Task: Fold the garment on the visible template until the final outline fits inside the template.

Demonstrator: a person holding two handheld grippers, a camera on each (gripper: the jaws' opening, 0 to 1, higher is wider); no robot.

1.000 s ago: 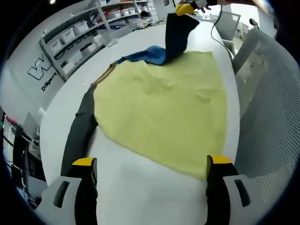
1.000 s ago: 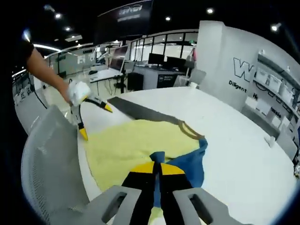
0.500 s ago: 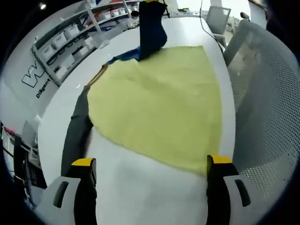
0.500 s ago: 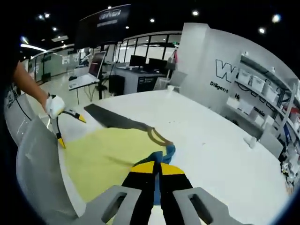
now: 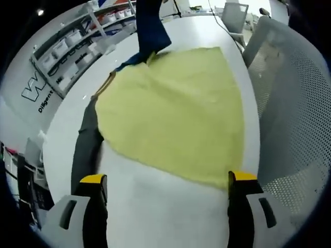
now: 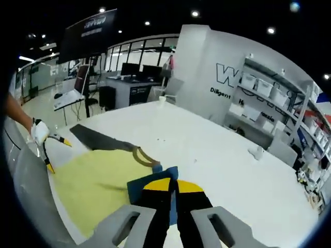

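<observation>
A yellow garment (image 5: 170,113) lies flat on the white table (image 5: 170,212); one dark grey sleeve (image 5: 87,142) stretches out along its left side. The other sleeve (image 5: 151,26), dark with a blue inside, is lifted off the far edge. My left gripper (image 5: 167,178) is open just above the near hem, nothing between its jaws. In the right gripper view, my right gripper (image 6: 173,187) is shut on the blue-lined sleeve (image 6: 150,182), above the yellow garment (image 6: 95,173) near its brown collar (image 6: 146,155). The left gripper (image 6: 58,155) stands open at the far left, in a gloved hand.
A grey mesh chair (image 5: 295,103) stands close against the table's right edge, also seen as the chair (image 6: 26,191). Shelving with white bins (image 5: 72,46) lines the wall beyond. A wide stretch of bare table (image 6: 222,155) spreads to the right of the garment.
The right gripper has carried the held sleeve higher and farther from the left gripper, pulling the blue lining off the table. The left gripper stays open at the near hem.
</observation>
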